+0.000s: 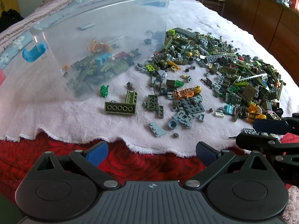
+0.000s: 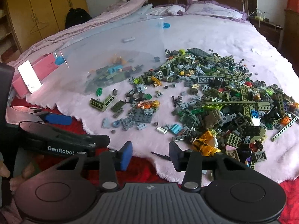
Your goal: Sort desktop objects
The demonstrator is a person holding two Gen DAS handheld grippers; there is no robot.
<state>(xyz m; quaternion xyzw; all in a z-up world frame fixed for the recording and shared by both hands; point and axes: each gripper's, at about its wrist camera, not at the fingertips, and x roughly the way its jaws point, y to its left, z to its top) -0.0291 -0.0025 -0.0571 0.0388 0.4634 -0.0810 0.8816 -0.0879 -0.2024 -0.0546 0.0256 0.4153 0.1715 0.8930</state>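
A big pile of toy bricks [image 1: 233, 71] [image 2: 224, 100], mostly olive, grey and black, lies on a white fluffy towel [image 1: 65, 115] [image 2: 205, 37] spread over a bed. A clear plastic bin [image 1: 89, 37] [image 2: 112, 52] lies tipped on its side at the left, with several bricks inside. Loose pieces lie nearer: an olive brick [image 1: 119, 108] [image 2: 97, 104], a grey plate [image 1: 192, 105] and an orange figure [image 1: 186, 92] [image 2: 149, 104]. My left gripper [image 1: 151, 154] is open and empty over the red bedspread. My right gripper [image 2: 150, 155] is open and empty at the towel's near edge.
A red rose-pattern bedspread [image 1: 149, 164] lies under the towel's near edge. A pink box [image 2: 37, 71] with a phone [image 2: 29, 76] leaning on it sits left of the bin. Pillows [image 2: 211, 9] and a wooden headboard are far back. A person's fingers [image 2: 5, 171] show at lower left.
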